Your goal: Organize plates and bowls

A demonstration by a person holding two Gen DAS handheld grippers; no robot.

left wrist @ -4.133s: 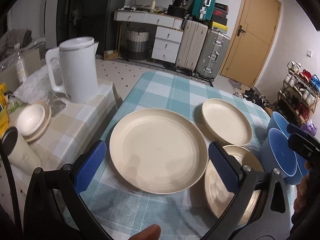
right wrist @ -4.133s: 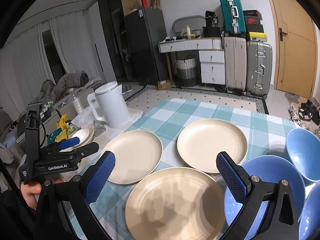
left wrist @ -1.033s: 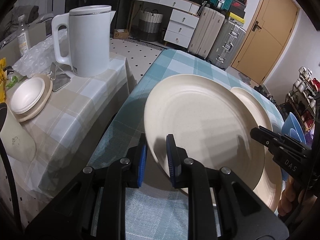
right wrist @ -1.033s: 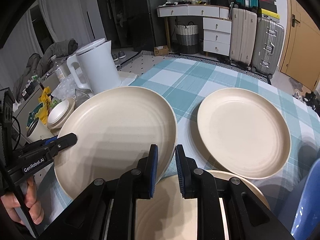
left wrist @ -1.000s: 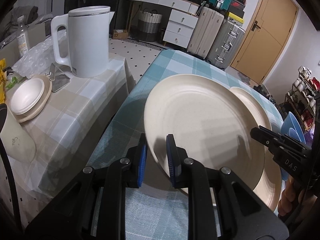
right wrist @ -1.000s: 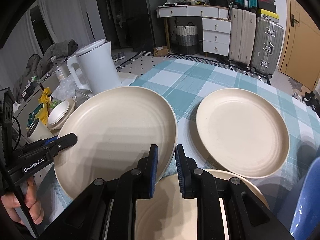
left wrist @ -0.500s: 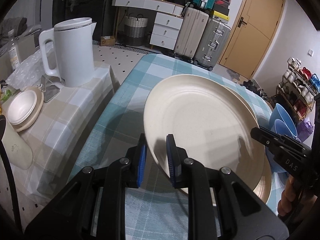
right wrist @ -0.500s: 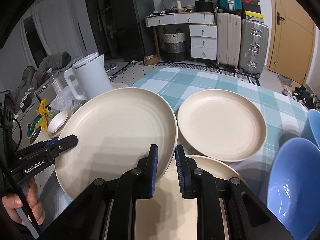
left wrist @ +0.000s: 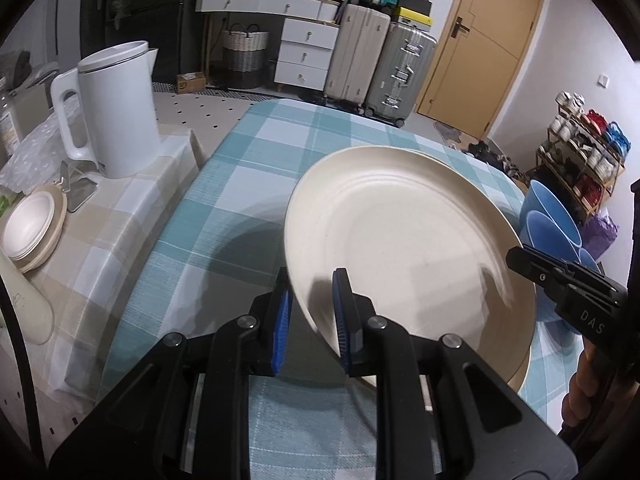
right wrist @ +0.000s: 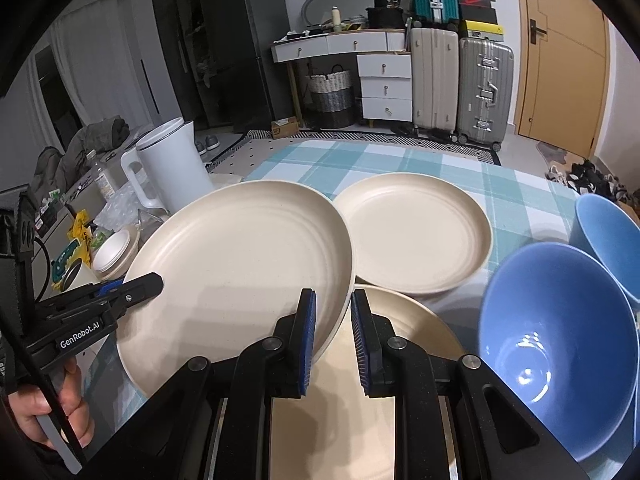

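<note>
A large cream plate (left wrist: 404,236) is held in the air over the teal checked table (left wrist: 248,168), tilted. My left gripper (left wrist: 310,320) is shut on its left rim. My right gripper (right wrist: 332,336) is shut on its right rim; the plate also shows in the right wrist view (right wrist: 240,272). A second cream plate (right wrist: 416,232) lies on the table beyond it. A third cream plate (right wrist: 400,360) lies under my right gripper. Blue bowls (right wrist: 556,344) stand at the right; they also show in the left wrist view (left wrist: 552,220).
A white kettle (left wrist: 116,108) stands on a lower side table (left wrist: 108,232) at the left, with small white dishes (left wrist: 30,228) near it. Suitcases (right wrist: 460,88), drawers and a door stand at the far wall.
Both grippers have carried the held plate to the right, toward the other plates and the blue bowls. The table at the left is now bare where it lay.
</note>
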